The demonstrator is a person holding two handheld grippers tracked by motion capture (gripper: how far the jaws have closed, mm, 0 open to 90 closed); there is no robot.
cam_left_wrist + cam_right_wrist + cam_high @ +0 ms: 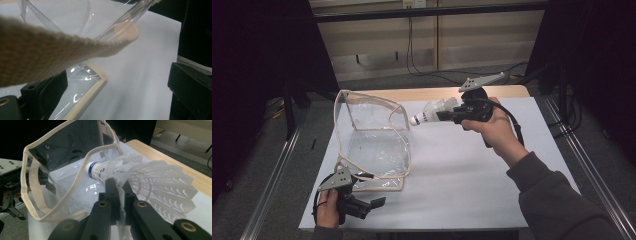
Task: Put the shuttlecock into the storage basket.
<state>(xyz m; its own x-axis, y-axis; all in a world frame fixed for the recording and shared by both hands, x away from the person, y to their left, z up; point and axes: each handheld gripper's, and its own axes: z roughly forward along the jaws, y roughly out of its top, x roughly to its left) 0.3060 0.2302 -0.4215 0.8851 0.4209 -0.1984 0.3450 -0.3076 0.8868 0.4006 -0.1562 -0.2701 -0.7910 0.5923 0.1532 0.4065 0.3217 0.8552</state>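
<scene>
Shuttlecock transfer into the clear bag is the step in hand, judged from the layout: the right gripper is clenched on the feather skirt of the shuttlecock and carries it in the air above the white table sheet, cork end pointing toward the bag and just beside the bag's upper right rim. In the right gripper view the jaws pinch the skirt edge between them, the blue-banded cork facing the cream-trimmed mouth of the bag. The left gripper sits low at the bag's near corner; in the left gripper view its jaws stand wide apart with a woven strap draped across in front, so it reads as released; whether the strap rests on a jaw cannot be told. The bag stands upright on the sheet, mouth gaping upward. Next move, by judgement, calls for bringing the cork over the opening, lowering it past the rim without snagging the trim, then letting go; the feathers look fragile under the pinch. Count: one shuttlecock, one bag, two grippers, one table sheet.
</scene>
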